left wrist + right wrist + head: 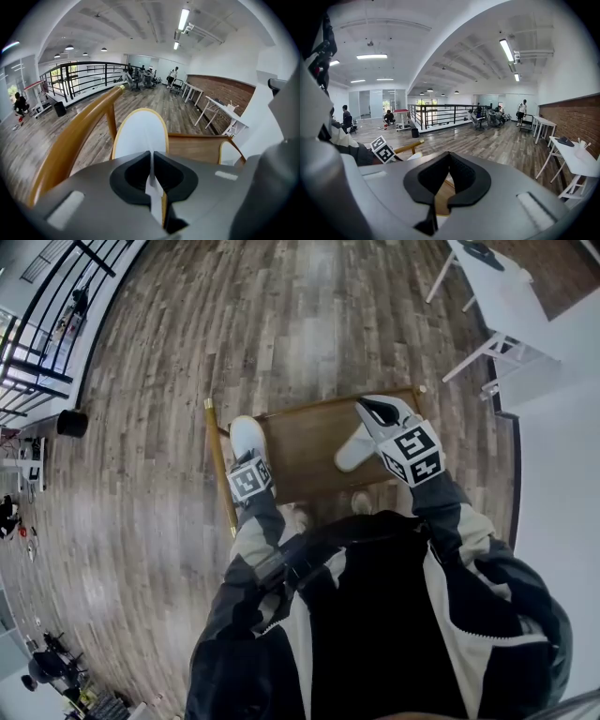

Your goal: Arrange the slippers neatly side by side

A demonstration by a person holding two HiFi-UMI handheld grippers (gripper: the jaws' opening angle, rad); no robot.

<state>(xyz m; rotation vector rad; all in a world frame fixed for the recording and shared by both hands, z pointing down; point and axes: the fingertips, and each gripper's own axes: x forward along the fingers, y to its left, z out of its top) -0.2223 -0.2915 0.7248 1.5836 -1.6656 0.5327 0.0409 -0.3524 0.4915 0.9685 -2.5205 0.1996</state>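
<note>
Two white slippers with yellow-edged soles are over a brown wooden seat [309, 442]. My left gripper [247, 454] is at the seat's left edge, shut on the thin edge of the left slipper [246, 432]. In the left gripper view that slipper's sole [140, 133] rises straight ahead of the gripper [151, 158]. The other slipper [354, 450] lies at the seat's right side, against my right gripper [380, 412], and it also shows as the slipper [230, 152] at the right. The right gripper [448, 157] is shut. I see only wood and a white scrap below its jaws.
A curved yellow wooden rail [218, 465] runs along the seat's left side and close past the left gripper as the rail [75, 136]. A white table [506, 296] stands far right. A black bin [73, 422] and black railing are far left. Plank floor surrounds the seat.
</note>
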